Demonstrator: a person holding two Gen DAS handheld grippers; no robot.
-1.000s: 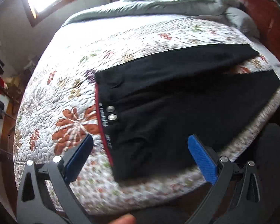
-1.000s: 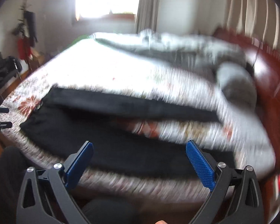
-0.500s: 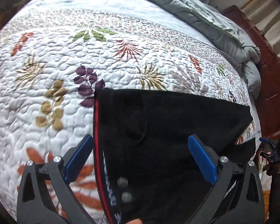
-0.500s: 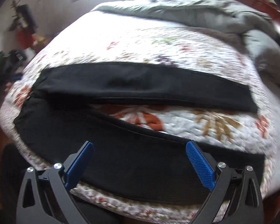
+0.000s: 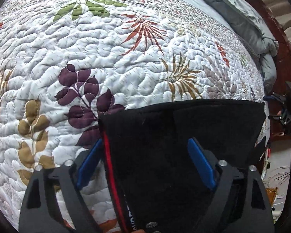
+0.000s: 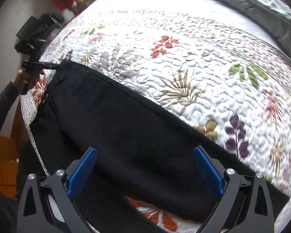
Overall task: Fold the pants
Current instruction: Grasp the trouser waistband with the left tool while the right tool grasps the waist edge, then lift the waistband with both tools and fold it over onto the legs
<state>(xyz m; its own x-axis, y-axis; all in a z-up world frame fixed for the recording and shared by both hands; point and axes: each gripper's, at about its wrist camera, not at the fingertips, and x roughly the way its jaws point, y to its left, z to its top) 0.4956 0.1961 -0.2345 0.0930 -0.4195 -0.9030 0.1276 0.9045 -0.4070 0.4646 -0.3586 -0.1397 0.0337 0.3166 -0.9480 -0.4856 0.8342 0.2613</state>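
Both tools have dropped in close over the bed since a second ago, and the window and far wall are gone from both views. The left tool [image 5: 145, 155] now sits right at the waistband corner of the black pants [image 5: 184, 136], its jaws just closing in from full spread; the red-trimmed waistband edge [image 5: 108, 161] stands between the blue pads, which are still apart from the cloth. In the right wrist view, the right tool [image 6: 145, 167] hangs spread wide over a pant leg [image 6: 126, 126] in the lower middle of the frame, gripping nothing. The pants lie flat on the floral quilt [image 5: 106, 48], running from upper left to lower right in the right wrist view. A grey duvet [image 5: 252, 19] is bunched at the upper right of the left wrist view.
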